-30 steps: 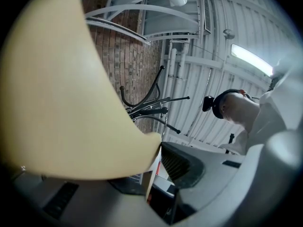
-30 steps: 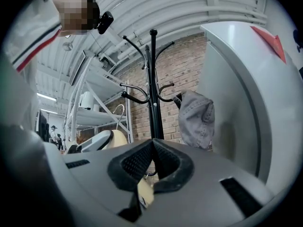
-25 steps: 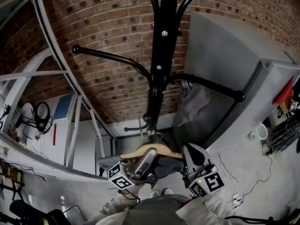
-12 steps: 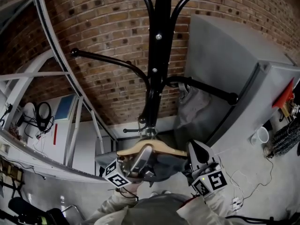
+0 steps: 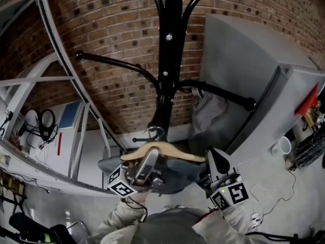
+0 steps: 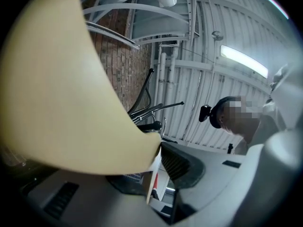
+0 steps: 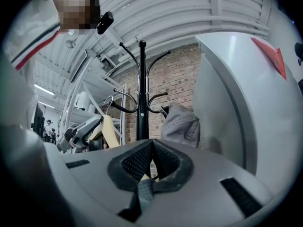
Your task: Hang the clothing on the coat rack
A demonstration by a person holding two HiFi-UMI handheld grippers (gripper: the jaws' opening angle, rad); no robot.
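Note:
The black coat rack stands against the brick wall, and a light grey garment hangs on its right arm. A wooden hanger carrying a dark grey garment hangs low in front of the pole, its metal hook beside a short lower peg. My left gripper is shut on the hanger, which fills the left gripper view. My right gripper is shut on the dark garment's right edge, with a strip of fabric pinched between its jaws. The rack rises beyond it.
A tall grey cabinet stands close to the rack's right side. A white metal frame curves along the left. A white mug and cables lie on the floor at right. Headphones rest at left.
Both grippers have lifted the hanger and garment a little, up and slightly left. The hook now sits nearer the rack's pole and lower peg.

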